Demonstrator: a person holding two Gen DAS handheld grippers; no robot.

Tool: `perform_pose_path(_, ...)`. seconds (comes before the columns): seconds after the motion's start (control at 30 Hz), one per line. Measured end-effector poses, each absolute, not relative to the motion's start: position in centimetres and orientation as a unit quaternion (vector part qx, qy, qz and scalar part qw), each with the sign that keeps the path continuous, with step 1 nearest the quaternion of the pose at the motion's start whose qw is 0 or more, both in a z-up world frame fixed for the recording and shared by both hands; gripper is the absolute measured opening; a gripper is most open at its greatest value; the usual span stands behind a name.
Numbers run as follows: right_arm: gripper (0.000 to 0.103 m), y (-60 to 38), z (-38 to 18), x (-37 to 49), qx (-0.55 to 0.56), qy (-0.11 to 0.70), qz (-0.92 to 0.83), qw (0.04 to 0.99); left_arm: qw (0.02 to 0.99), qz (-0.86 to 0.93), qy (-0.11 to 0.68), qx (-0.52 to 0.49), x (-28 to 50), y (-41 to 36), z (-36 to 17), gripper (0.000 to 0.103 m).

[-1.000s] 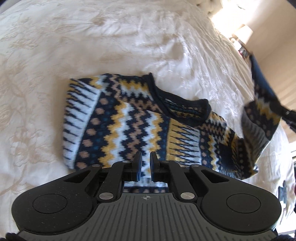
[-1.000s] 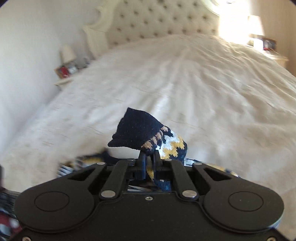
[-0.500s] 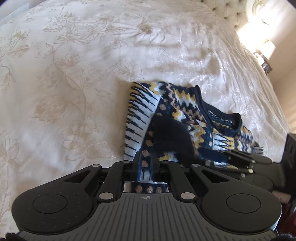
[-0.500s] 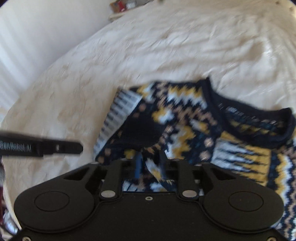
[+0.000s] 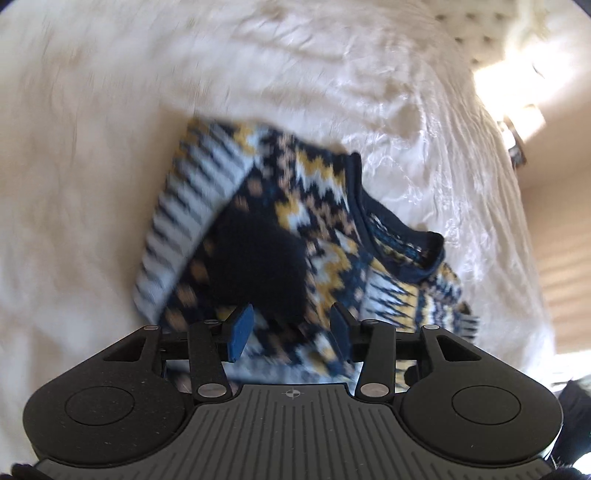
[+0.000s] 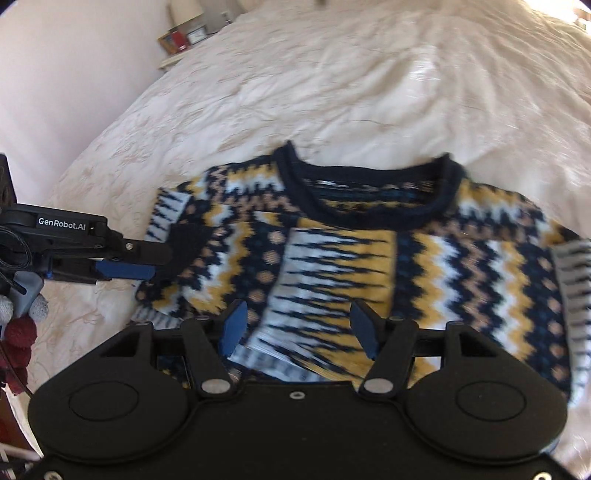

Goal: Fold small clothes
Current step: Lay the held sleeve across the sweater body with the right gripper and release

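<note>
A small knitted sweater [image 6: 354,258] in navy, yellow, white and tan zigzags lies on the cream bedspread [image 6: 332,92], neck opening away from me. It also shows in the left wrist view [image 5: 295,229], with one sleeve folded across its front and the dark cuff [image 5: 258,258] lying on top. My left gripper [image 5: 291,328] is open and empty just above the sweater's near edge. It also shows from the side in the right wrist view [image 6: 140,262], by the sweater's left side. My right gripper [image 6: 299,328] is open and empty over the sweater's lower front.
A tufted headboard [image 5: 476,33] and a sunlit lamp [image 5: 517,122] stand at the far end of the bed. A nightstand with framed pictures [image 6: 181,37] stands by the left wall. Red and grey pom-poms [image 6: 22,325] hang at the left edge.
Both grippers have opened and let go of the sweater. The sleeve the right gripper carried over now lies folded across the front. Both views have drawn back a little.
</note>
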State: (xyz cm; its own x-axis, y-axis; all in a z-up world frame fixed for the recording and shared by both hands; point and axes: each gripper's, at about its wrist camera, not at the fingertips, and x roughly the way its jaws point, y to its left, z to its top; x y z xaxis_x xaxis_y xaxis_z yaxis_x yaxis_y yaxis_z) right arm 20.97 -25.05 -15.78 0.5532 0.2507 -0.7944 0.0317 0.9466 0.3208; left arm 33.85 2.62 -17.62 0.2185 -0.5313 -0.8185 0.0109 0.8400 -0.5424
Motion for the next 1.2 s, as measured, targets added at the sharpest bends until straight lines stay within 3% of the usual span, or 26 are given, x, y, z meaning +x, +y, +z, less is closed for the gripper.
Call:
perform_pose_path(0.13,0.066,-26.6,-15.9,19.6,0.162,0.470,0.046,0.866,0.728,-0.173,0.607,-0.267,32.7,2.4,-19.1,0.044)
perform_pose_path(0.43,0.066,-26.6,-16.4,18.7,0.166,0.478,0.051,0.861,0.751,-0.129,0.545,-0.349,33.5,2.8,-20.5,0.042)
perform_pose_path(0.5,0.066,-26.5,-16.6,18.5,0.168,0.480,0.051,0.859,0.759,-0.133,0.541,-0.338,33.7,2.7,-20.2,0.009)
perform_pose_path(0.53,0.066,-26.5,-16.7,18.4,0.169,0.481,0.051,0.859,0.771,-0.133,0.535,-0.319,33.6,2.5,-19.4,0.005)
perform_pose_path(0.73,0.072,-28.2,-16.5,17.8,0.188,0.471,0.035,0.861,0.855,-0.163,0.457,-0.186,31.8,1.9,-14.6,0.005)
perform_pose_path(1.13,0.074,-38.0,-21.3,19.8,0.249,0.484,-0.097,0.833,0.816,-0.129,0.544,-0.148,33.8,3.4,-20.7,0.013)
perform_pose_path(1.2,0.074,-38.7,-21.2,19.5,0.265,0.477,-0.108,0.831,0.815,-0.137,0.545,-0.143,33.6,3.5,-20.5,0.025)
